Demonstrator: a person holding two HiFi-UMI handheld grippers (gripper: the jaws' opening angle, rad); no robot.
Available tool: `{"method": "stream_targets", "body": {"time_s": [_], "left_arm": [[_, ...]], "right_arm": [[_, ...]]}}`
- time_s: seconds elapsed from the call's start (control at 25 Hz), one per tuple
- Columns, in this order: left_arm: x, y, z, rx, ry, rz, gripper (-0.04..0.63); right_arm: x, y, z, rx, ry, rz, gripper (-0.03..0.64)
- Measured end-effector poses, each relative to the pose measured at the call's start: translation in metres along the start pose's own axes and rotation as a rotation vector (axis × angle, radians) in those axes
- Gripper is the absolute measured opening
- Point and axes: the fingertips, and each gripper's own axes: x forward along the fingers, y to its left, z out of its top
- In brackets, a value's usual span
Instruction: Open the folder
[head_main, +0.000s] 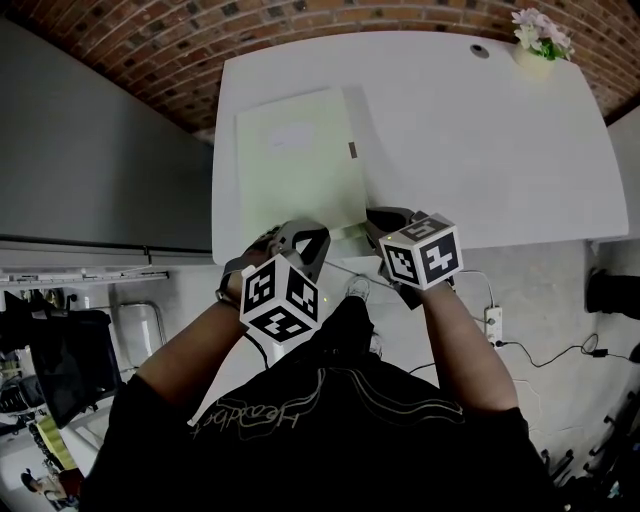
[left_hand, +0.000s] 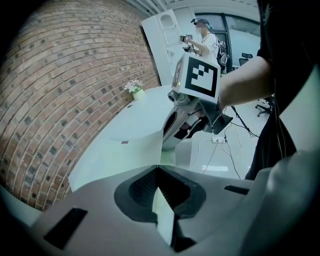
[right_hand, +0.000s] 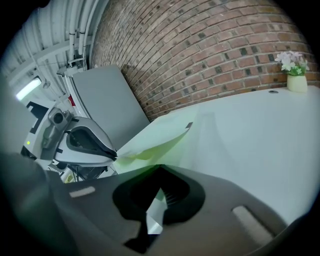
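Clamping folder (head_main: 300, 150) near edge: left gripper (head_main: 302, 234), right gripper (head_main: 384, 220); flowerpot (head_main: 541, 44) at table's (head_main: 490, 150) far corner.

Black printed T-shirt (head_main: 330, 440), grey left gripper (head_main: 325, 234) and right gripper (head_main: 371, 223), black-white marker cubes (head_main: 280, 298)

A white rectangular table (head_main: 480, 150) carries a pale green folder (head_main: 300, 160) just before the left gripper (head_main: 318, 235) and a small flower pot (head_main: 540, 45) far beyond the right gripper (head_main: 378, 225).
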Motion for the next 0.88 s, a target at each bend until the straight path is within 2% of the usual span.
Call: {"method": "stream_targets", "body": {"time_s": [0.52,0.76,0.88], "left_arm": [[-0.005,0.005,0.001,-0.041,-0.014,0.028,0.005],[-0.009,0.010,0.004,-0.029,-0.022,0.059,0.006],[-0.014,0.013,0.004,-0.053,-0.025,0.054,0.006]], "right_arm": [[0.000,-0.001,-0.001,-0.002,0.022,-0.020,0.000],[0.001,-0.001,0.000,-0.037,0.022,-0.025,0.000],[0.002,0.000,0.000,-0.038,0.022,-0.019,0.000]]}}
